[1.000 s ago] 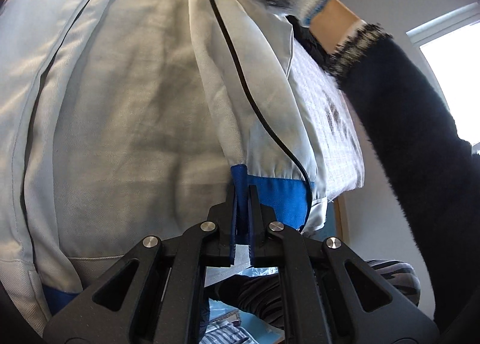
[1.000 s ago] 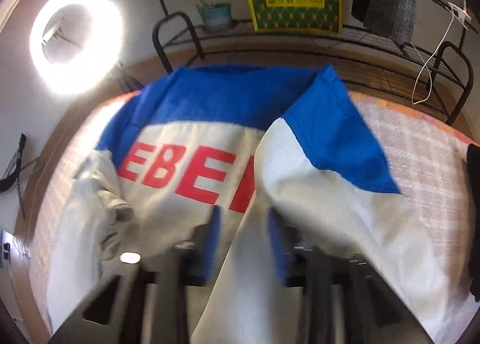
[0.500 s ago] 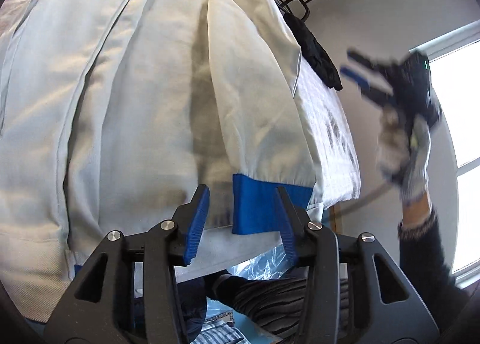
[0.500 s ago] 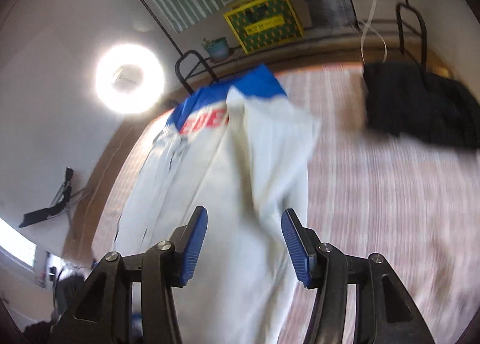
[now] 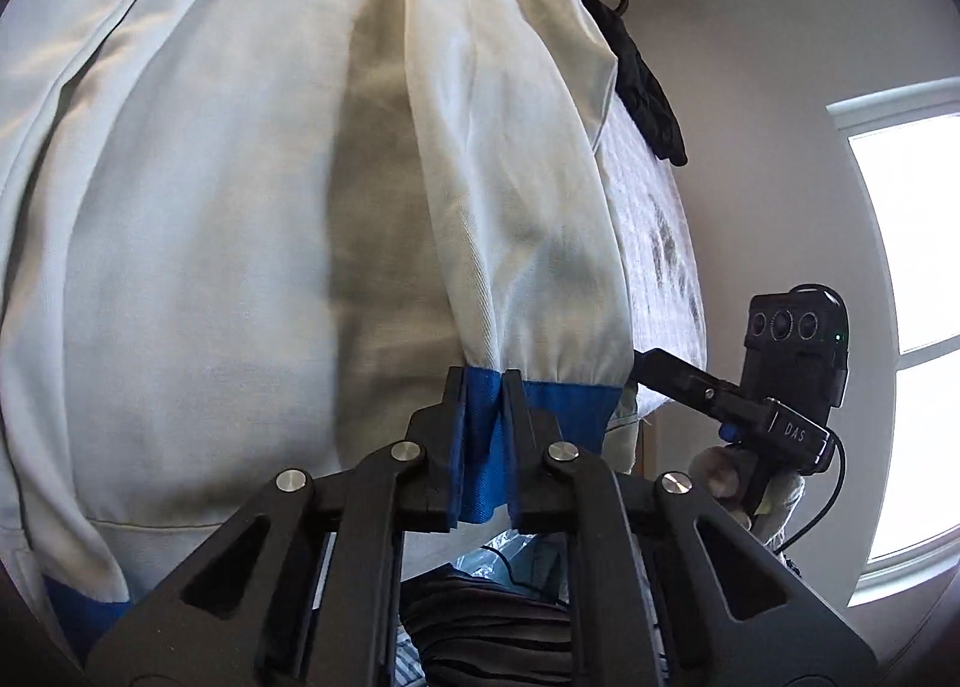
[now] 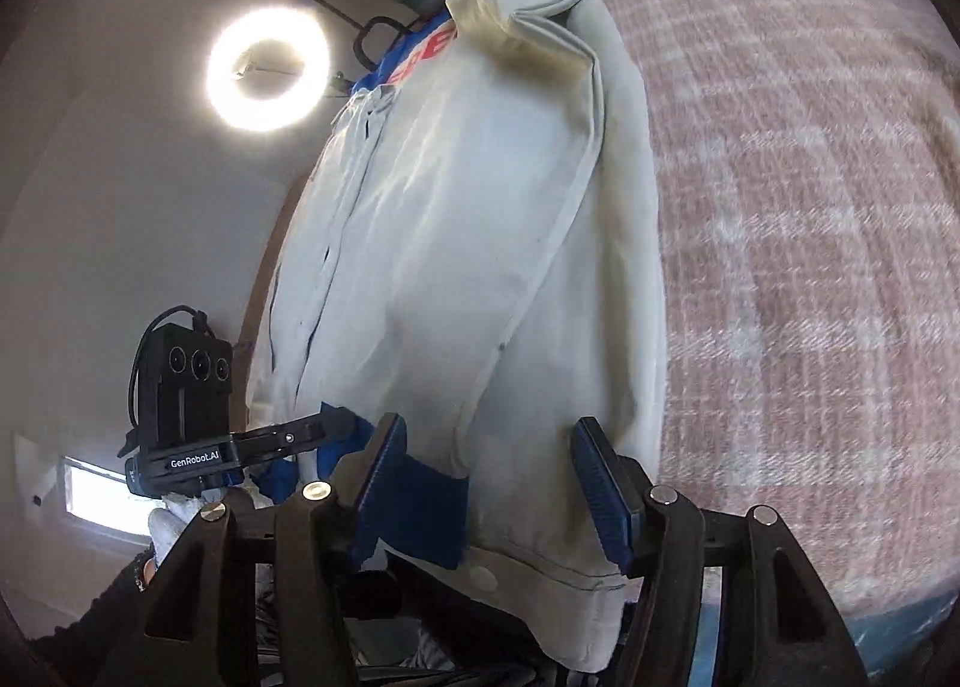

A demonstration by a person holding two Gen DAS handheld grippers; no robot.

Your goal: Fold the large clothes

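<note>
A large white jacket (image 5: 180,219) with blue trim and red letters lies flat on a checked cloth. Its sleeve (image 5: 510,177) is folded lengthwise over the body. My left gripper (image 5: 483,423) is shut on the sleeve's blue cuff (image 5: 558,411) at the near edge. It also shows in the right wrist view (image 6: 324,429), pinching the cuff. My right gripper (image 6: 486,483) is open, its jaws either side of the jacket's hem (image 6: 540,555), beside the blue cuff (image 6: 414,507). In the left wrist view the right gripper (image 5: 690,381) sits just right of the cuff.
The pink checked cloth (image 6: 810,207) covers the table to the right of the jacket. A black garment (image 5: 648,87) lies at the far end. A ring light (image 6: 267,69) and a metal rack stand behind. Folded clothes (image 5: 492,627) sit below the table's near edge.
My left gripper has shut on the blue cuff, which it straddled open half a second ago. My right gripper has swung down from above to the jacket's near hem, still open.
</note>
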